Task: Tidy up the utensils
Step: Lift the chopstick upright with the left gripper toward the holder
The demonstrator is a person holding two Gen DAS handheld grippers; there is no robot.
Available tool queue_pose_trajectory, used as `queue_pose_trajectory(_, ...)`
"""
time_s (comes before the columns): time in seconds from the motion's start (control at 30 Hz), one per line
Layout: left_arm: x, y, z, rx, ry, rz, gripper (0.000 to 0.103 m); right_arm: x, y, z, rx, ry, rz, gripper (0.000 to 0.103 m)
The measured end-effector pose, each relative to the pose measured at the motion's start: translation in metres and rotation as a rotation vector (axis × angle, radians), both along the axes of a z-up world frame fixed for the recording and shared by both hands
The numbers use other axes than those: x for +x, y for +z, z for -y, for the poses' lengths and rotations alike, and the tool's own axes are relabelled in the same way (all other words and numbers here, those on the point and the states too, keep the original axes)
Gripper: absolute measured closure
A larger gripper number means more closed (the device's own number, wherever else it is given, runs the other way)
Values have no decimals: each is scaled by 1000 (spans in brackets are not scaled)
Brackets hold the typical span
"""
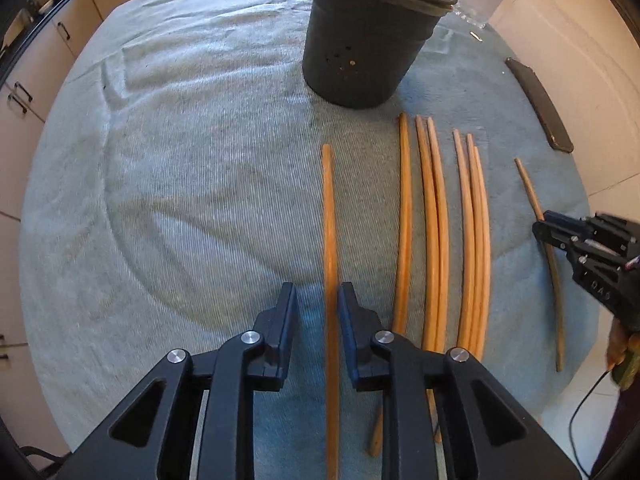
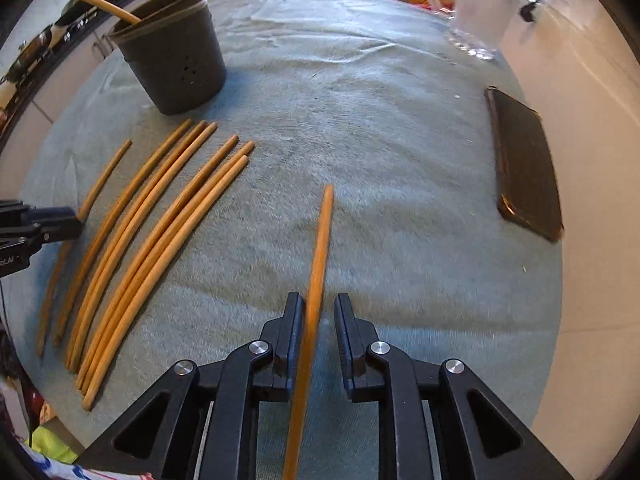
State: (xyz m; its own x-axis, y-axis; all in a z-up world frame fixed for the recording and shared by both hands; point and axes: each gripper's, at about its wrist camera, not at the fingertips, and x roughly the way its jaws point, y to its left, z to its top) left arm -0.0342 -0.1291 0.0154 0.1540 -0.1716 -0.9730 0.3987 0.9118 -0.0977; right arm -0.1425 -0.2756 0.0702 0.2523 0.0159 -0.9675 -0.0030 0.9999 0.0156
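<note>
Left gripper (image 1: 318, 300) fingers slightly parted, chopstick (image 1: 330, 280) lying loose between them on the tabletop (image 1: 180, 180); right gripper (image 2: 319, 310) likewise, its chopstick (image 2: 320, 256) brushing the left finger

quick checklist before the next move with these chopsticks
1. Left gripper straddles a chopstick: ok.
2. Left pads pressing on it: not ok, gaps on both sides.
3. Right gripper straddles another chopstick: ok.
4. Right grip firm: not ok, gap at one pad.
5. Black cup upright, with room: ok.
6. Other chopsticks lie apart from both grippers: ok.
</note>
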Motion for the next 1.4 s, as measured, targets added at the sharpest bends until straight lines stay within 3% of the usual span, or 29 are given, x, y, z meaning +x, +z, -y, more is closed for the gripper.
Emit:
queue_pose_trajectory(0.27, 13, -2, 21, 19, -40, 2, 83, 32, -2, -4, 1, 73, -71, 86)
queue_pose_trajectory(0.37, 22, -2, 24, -6, -31, 6, 83, 33, -2, -8, -9, 77, -56, 92)
queue_pose_trajectory(0.4, 23, -1, 23, -13, -26, 14, 86, 32, -2, -8, -13, 76, -46, 94)
queue_pose_trajectory(0.43, 23, -1, 21, -21, -18, 24, 96, 30, -2, -9, -20, 75, -28, 94)
queue_pose_trajectory(0.53, 19, 2, 12, -53, 9, 53, 97, 23, -1, -11, -17, 48, 4, 96)
queue_pose_trajectory(0.67, 4, 25, -2, -103, 28, 148, 97, 9, 15, -14, 6, 23, 98, 96)
queue_pose_trajectory(1.03, -58, 102, -30, -250, 48, 415, 96, -41, 108, -25, 75, -30, 465, 96)
queue_pose_trajectory(1.23, -90, 126, -41, -248, 32, 524, 96, -74, 135, -38, 95, -38, 555, 96)
queue_pose_trajectory(1.4, -112, 133, -48, -244, 15, 567, 96, -84, 138, -45, 64, -21, 580, 96)
